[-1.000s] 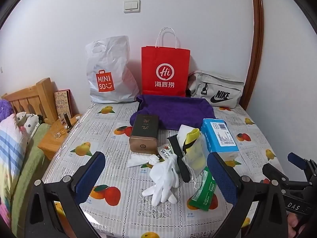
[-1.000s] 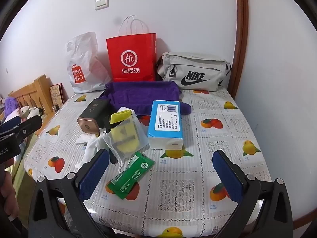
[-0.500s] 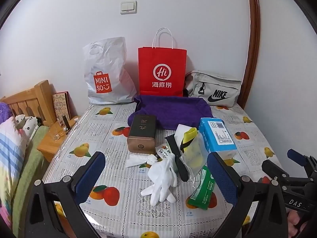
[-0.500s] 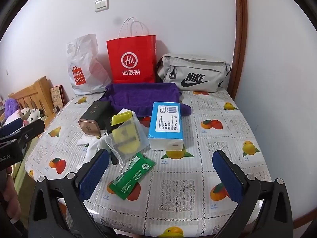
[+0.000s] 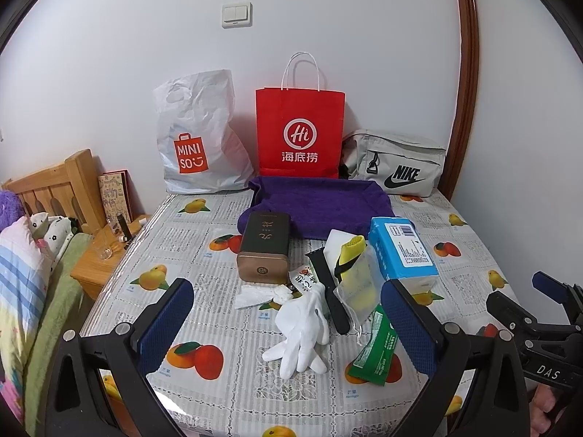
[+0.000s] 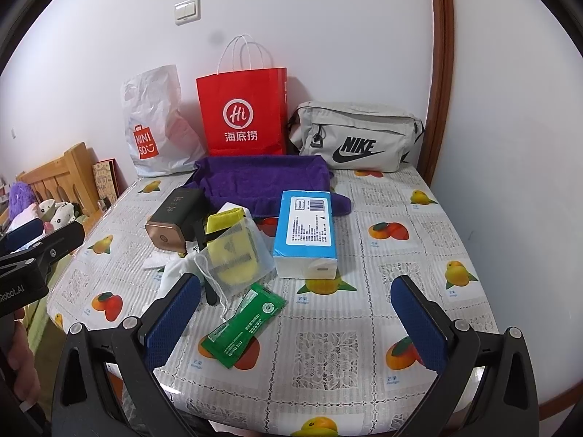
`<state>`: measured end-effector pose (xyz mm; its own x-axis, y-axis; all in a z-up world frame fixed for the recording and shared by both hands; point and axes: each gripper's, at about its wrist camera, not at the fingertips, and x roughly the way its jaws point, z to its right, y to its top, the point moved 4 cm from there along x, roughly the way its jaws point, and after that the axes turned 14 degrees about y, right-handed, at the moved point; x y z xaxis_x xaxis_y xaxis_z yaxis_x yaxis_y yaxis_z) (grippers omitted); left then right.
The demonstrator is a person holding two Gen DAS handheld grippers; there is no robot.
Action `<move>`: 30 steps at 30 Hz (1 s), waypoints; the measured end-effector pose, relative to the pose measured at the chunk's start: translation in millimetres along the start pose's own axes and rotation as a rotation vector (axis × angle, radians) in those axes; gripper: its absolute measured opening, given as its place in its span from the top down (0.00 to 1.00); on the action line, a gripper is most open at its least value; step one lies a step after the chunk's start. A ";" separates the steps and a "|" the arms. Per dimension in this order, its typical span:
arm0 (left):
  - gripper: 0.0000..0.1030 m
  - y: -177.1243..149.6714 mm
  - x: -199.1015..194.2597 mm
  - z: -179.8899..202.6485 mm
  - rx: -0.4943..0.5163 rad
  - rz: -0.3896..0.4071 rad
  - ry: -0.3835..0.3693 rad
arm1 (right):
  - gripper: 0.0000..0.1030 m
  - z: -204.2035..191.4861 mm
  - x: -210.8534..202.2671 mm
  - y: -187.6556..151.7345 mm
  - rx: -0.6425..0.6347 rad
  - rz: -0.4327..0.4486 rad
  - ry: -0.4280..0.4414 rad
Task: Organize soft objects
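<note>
Layout unchanged since the earlier frame. Left gripper (image 5: 288, 322) and right gripper (image 6: 295, 313): jaws apart, empty. Mesh pouch (image 6: 237, 255) holds a yellow item.

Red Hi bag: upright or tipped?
Upright. The red paper bag stands on its base against the wall, handles up, behind the purple towel.

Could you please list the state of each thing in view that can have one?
Left gripper: open, empty, above the table.
Right gripper: open, empty.
White gloves: lying flat, loose.
Purple towel: spread out, not folded.
Red bag: upright against the wall.
Miniso bag: upright, crumpled.
Nike bag: lying on its side.
Tissue pack: lying flat.
Green packet: lying flat.
Mesh pouch: drawstring loose.
</note>
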<state>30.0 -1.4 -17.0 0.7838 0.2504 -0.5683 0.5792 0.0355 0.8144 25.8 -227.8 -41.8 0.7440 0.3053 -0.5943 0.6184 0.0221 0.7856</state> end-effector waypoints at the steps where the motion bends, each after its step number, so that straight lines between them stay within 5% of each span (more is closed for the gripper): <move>1: 0.00 0.6 0.0 -1.2 -0.002 0.000 0.001 | 0.00 -0.1 0.0 0.5 0.000 0.000 0.000; 30: 0.00 0.9 1.4 -5.3 -0.001 0.005 0.002 | 0.00 -0.5 -1.5 1.8 -0.002 0.006 -0.001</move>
<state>30.4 4.1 -16.4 0.7863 0.2528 -0.5638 0.5750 0.0348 0.8174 25.7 -227.7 -39.4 0.7481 0.3045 -0.5896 0.6132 0.0221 0.7896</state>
